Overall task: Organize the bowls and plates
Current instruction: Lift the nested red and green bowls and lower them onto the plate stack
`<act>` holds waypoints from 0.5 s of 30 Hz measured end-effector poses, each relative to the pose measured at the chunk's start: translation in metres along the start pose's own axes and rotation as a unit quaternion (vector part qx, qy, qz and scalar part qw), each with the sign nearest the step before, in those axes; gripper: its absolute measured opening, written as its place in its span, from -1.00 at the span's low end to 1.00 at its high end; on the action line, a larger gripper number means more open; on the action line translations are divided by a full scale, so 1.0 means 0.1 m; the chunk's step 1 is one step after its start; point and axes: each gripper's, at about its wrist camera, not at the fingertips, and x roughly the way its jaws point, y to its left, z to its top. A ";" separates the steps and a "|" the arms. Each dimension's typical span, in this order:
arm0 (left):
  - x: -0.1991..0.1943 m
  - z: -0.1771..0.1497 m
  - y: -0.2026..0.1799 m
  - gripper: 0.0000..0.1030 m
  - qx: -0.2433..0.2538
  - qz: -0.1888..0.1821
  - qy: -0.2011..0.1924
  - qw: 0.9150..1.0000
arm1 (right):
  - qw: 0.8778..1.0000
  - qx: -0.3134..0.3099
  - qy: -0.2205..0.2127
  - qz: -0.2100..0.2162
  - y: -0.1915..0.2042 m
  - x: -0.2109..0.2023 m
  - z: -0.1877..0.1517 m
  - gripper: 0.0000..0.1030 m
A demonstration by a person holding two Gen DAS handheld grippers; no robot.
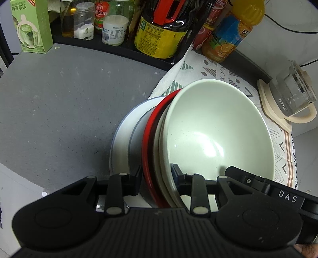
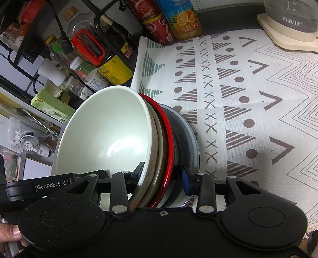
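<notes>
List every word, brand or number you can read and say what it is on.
"DAS": right gripper, seen from the left wrist camera.
"GenRobot.AI": left gripper, seen from the right wrist camera.
"万利达": glass kettle.
"抹茶拿铁": green carton.
Bottle and jar labels: too small or blurred to read.

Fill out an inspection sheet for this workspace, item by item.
Surface: grey speckled countertop, partly covered by a white patterned cloth.
Job's things: pale green ceramic bowl nested on a red-rimmed plate and a grey-white plate, the stack tilted on edge.
Clutter: dark soy sauce jug, orange juice bottle, green matcha latte carton, glass kettle on a cream base.
Grippers: left gripper and right gripper each clamp the stack's rims.
Cables: black cable behind the kettle.
Surroundings: small white fan.
</notes>
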 end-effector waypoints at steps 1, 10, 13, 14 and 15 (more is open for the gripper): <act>0.01 0.00 0.01 -0.42 0.000 0.000 0.002 1.000 | 1.000 0.000 -0.001 0.000 0.00 0.00 0.00 -0.29; 0.06 0.05 0.00 -0.41 0.008 -0.010 0.001 1.000 | 1.000 -0.004 -0.004 0.010 -0.01 0.04 0.05 -0.12; 0.06 0.07 -0.06 -0.27 0.026 0.010 0.003 1.000 | 1.000 -0.005 -0.008 0.017 -0.04 0.03 0.08 0.21; 0.06 0.08 -0.08 -0.14 0.035 0.013 0.003 0.999 | 1.000 -0.003 -0.009 0.018 -0.05 0.02 0.10 0.32; 0.06 0.10 -0.09 0.07 0.041 0.012 0.003 0.999 | 1.000 -0.002 -0.011 0.019 -0.07 0.01 0.12 0.36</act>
